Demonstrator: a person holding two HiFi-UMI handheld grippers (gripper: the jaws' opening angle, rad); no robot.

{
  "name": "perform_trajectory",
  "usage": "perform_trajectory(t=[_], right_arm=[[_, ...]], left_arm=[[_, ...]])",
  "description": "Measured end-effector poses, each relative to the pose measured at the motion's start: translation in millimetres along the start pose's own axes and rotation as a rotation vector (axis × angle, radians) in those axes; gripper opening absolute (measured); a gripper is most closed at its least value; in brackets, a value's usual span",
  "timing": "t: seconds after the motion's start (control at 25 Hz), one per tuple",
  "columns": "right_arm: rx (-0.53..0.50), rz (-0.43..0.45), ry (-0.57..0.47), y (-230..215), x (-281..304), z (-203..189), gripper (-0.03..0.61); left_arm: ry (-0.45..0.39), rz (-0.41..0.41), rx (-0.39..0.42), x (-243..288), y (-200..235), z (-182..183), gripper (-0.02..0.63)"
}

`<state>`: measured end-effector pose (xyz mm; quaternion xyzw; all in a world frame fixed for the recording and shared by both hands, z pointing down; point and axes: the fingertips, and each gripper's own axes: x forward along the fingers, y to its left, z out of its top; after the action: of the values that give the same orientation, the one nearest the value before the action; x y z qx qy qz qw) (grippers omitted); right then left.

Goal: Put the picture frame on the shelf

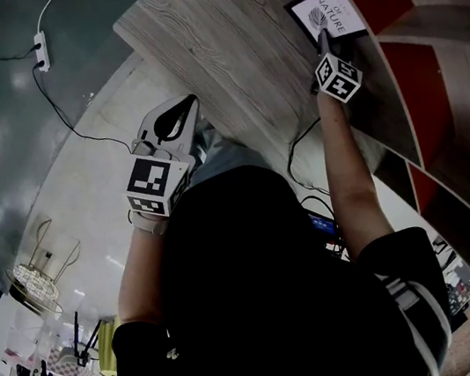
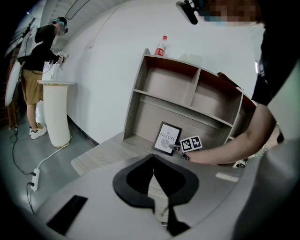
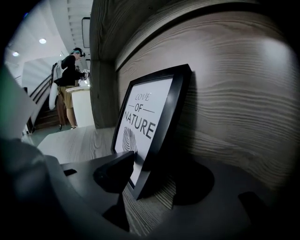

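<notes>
Right fingers [image 3: 115,171] apart around upright black-edged picture frame [image 3: 150,117]

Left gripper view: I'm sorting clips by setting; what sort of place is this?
Probably a studio or lab hall, not a home: a shelf unit before a white wall, another person at a white pedestal, a power strip on the floor.

Black short-sleeved top [image 1: 262,294]; right sleeve [image 1: 411,305] has white stripes. Left hand-held gripper [image 1: 188,106]: pale grey shell, black jaw pads. Right hand-held gripper [image 1: 323,37]: dark. Left marker cube [image 1: 156,182] and right marker cube [image 1: 339,76]: white, black squares.
</notes>
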<state>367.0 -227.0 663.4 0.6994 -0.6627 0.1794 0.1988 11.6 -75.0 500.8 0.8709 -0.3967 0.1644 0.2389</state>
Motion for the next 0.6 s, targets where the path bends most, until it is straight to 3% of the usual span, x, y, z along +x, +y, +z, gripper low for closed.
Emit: perform_trajectory(t=[0.6], right_arm=[[-0.032, -0.174, 0.012, -23.2, 3.7, 5.4, 0.209]], left_arm=[[-0.008, 0.000, -0.011, -1.2, 5.4, 1.4, 0.009]])
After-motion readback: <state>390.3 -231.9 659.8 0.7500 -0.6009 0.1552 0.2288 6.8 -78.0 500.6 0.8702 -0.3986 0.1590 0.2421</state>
